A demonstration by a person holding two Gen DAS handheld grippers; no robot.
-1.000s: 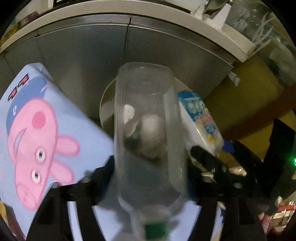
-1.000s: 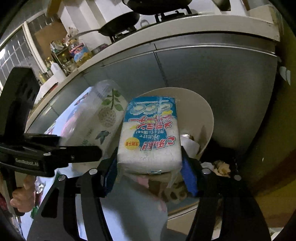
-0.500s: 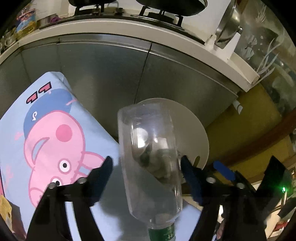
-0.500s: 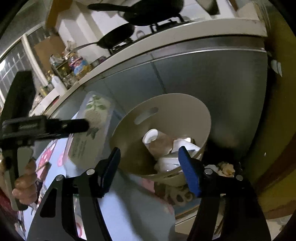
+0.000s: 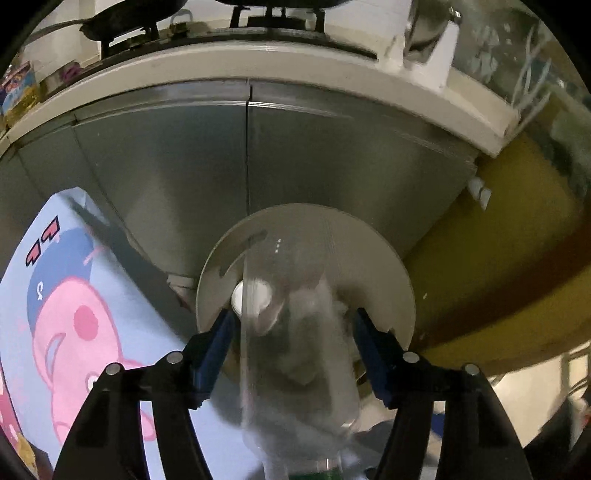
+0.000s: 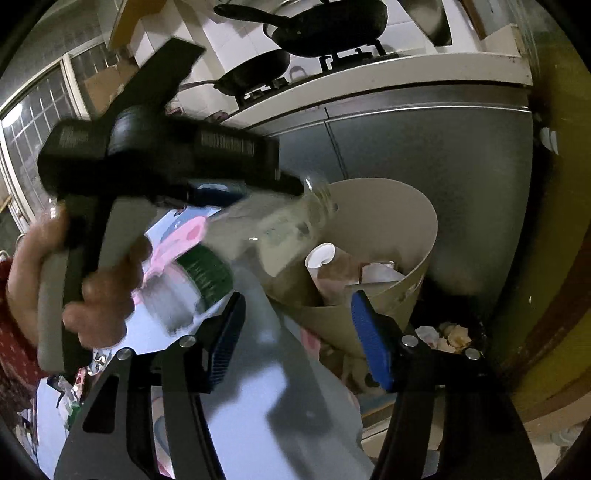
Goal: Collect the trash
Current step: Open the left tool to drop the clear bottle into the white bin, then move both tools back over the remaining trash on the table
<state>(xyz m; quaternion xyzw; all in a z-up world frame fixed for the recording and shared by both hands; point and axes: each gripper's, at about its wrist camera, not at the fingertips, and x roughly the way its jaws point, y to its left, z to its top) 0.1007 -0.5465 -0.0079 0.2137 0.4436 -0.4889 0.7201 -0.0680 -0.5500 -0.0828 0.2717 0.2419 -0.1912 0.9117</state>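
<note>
A clear plastic bottle (image 5: 295,332) with a green label sits between the blue pads of my left gripper (image 5: 293,347), base pointing away. The jaws are closing and the pads lie against its sides. In the right wrist view the bottle (image 6: 280,229) is blurred and tilts base-first over the rim of a beige waste bin (image 6: 406,221). A hand (image 6: 74,288) holds that gripper's handle. The bin (image 5: 369,251) holds a paper cup (image 6: 321,254) and crumpled paper. My right gripper (image 6: 299,332) is just in front of the bin, jaws closing with nothing between them.
Steel cabinet doors (image 5: 184,166) stand right behind the bin, under a counter with a stove and black pans (image 6: 325,26). A light-blue cartoon-pig sheet (image 5: 74,314) lies to the left. Crumpled scraps (image 6: 450,332) lie on the floor beside the bin, near a yellow wall (image 5: 517,240).
The right gripper let go of a white sponge pack, which is no longer seen. The left gripper carried the bottle right, over the bin's mouth, and its jaws narrowed.
</note>
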